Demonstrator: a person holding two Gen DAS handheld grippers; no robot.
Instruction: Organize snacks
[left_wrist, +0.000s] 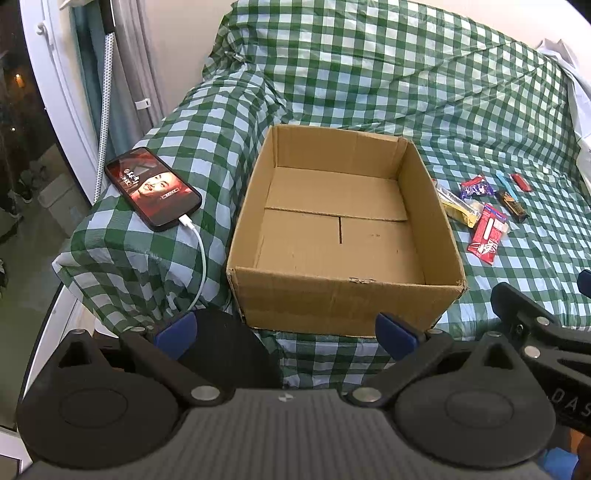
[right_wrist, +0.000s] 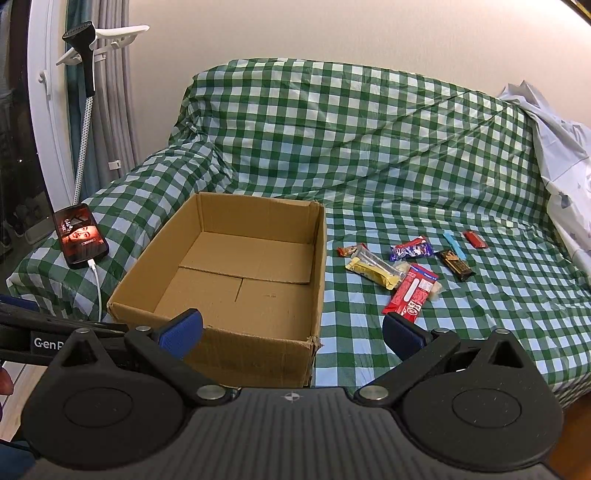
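Nothing is packed yet: the open brown cardboard box (right_wrist: 236, 273) sits empty on the green checked sofa cover (right_wrist: 369, 147), wrapped snacks (right_wrist: 406, 266) scattered just right of it, both left gripper (left_wrist: 284, 332) and right gripper (right_wrist: 291, 328) spread wide and empty, so next comes reaching right for the near red packet (right_wrist: 410, 293)

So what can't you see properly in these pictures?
- Small orange snack: hidden by the cardboard box wall in the left wrist view.
- Words on the red wrapper: too small in both views.
- Pale snack: mostly under that wrapper, right wrist view.
- White cable: its end drops behind the left tongs.
- Right tongs: open, nothing held.
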